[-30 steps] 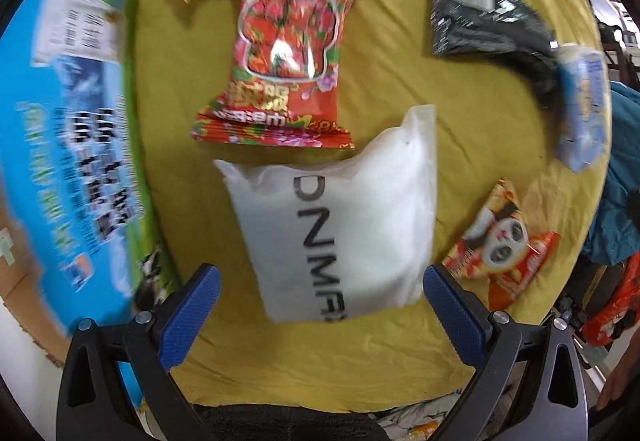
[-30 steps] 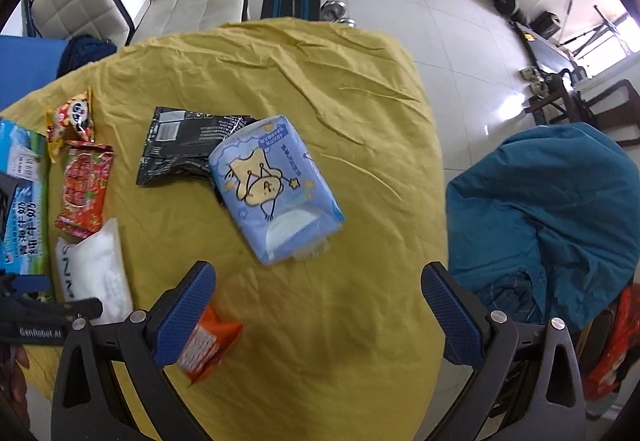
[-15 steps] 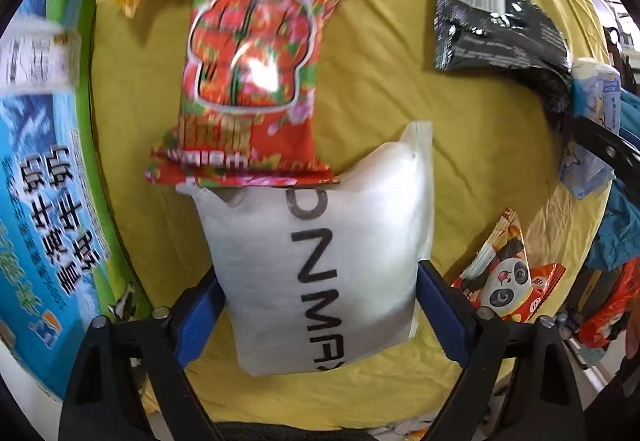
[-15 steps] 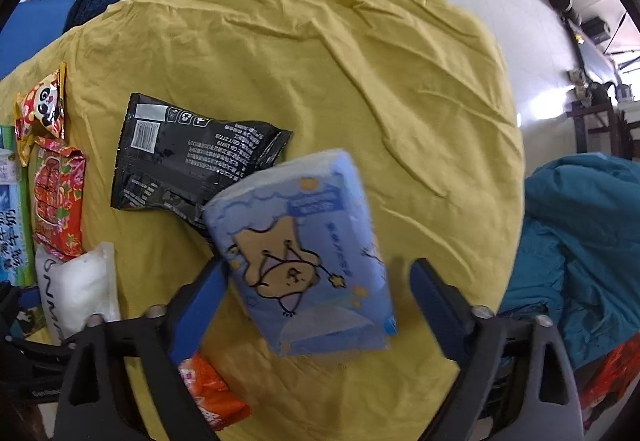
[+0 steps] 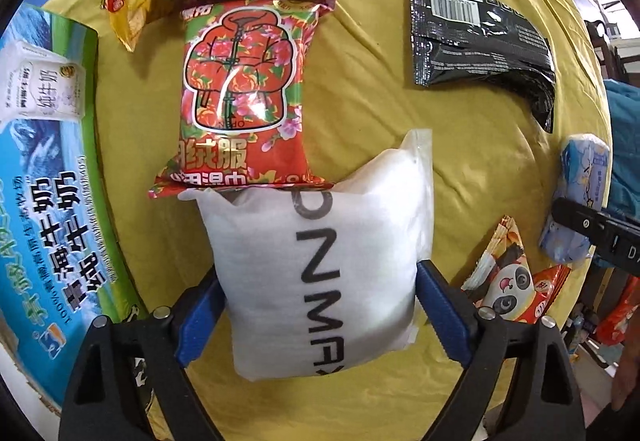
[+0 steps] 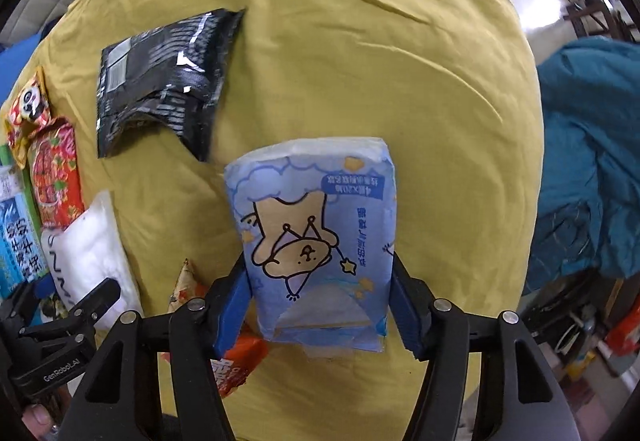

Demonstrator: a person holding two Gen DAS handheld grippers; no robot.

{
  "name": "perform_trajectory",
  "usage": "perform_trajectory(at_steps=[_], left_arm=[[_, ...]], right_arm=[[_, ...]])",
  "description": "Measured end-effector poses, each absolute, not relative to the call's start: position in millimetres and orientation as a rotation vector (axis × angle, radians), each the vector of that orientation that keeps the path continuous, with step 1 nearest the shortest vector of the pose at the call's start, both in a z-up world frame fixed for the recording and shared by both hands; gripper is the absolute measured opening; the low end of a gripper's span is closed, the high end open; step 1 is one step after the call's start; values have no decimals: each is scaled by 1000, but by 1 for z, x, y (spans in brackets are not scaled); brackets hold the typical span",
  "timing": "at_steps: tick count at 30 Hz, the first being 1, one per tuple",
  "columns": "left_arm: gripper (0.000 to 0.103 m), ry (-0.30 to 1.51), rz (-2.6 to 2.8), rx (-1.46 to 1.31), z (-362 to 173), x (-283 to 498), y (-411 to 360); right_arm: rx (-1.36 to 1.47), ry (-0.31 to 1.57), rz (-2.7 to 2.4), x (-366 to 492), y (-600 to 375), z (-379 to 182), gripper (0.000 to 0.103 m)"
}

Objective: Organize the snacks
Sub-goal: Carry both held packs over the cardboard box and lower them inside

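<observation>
The left gripper (image 5: 318, 315) pinches the white pack (image 5: 320, 265) by its sides, pads (image 5: 200, 311) touching; its jaws have just been widening slightly. The right gripper (image 6: 320, 311), jaws just closing, clamps the blue tissue pack (image 6: 316, 237). Both packs lie on the yellow cloth (image 6: 360, 61) and look soft and light, likely to dent, so low side grips suit. The white one reads "DNMAX"; the left tool (image 6: 52, 337) says "GenRobot.AI".

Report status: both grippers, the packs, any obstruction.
Left gripper clamped on white pack. Right gripper just closing, pads against blue tissue pack. Red floral pack overlaps the white pack's top edge; orange panda snack under right gripper.
</observation>
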State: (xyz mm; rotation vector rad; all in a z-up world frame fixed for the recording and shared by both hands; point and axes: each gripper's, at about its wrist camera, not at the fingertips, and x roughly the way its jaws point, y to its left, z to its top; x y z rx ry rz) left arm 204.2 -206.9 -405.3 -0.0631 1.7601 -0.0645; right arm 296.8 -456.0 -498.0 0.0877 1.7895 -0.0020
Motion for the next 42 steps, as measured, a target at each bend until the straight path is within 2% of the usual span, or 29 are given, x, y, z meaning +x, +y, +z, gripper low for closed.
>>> perform_trajectory(at_steps=[2,9,14,20,32,42], left_arm=[[94,1761,-74,-85,-413,202,-208],[91,1744,-83,-124,-429,188,-193],[85,1723,-79,-101,-419,185,-210],[79,1714,-88,-83,-405,190,-214],[78,1657,-144,-122,-367,174,-209],[78,1514,-213,-229,-275,159,-179]], right_arm=[[114,1791,-12,294,-454,-501,69],[133,1791,-32,292,-464,-517,68],[90,1778,-41,290,-443,-523,56],[94,1759,-49,280,-439,-521,50],[142,1692,-30,257,-435,-478,50],[168,1593,91,232,-397,-390,50]])
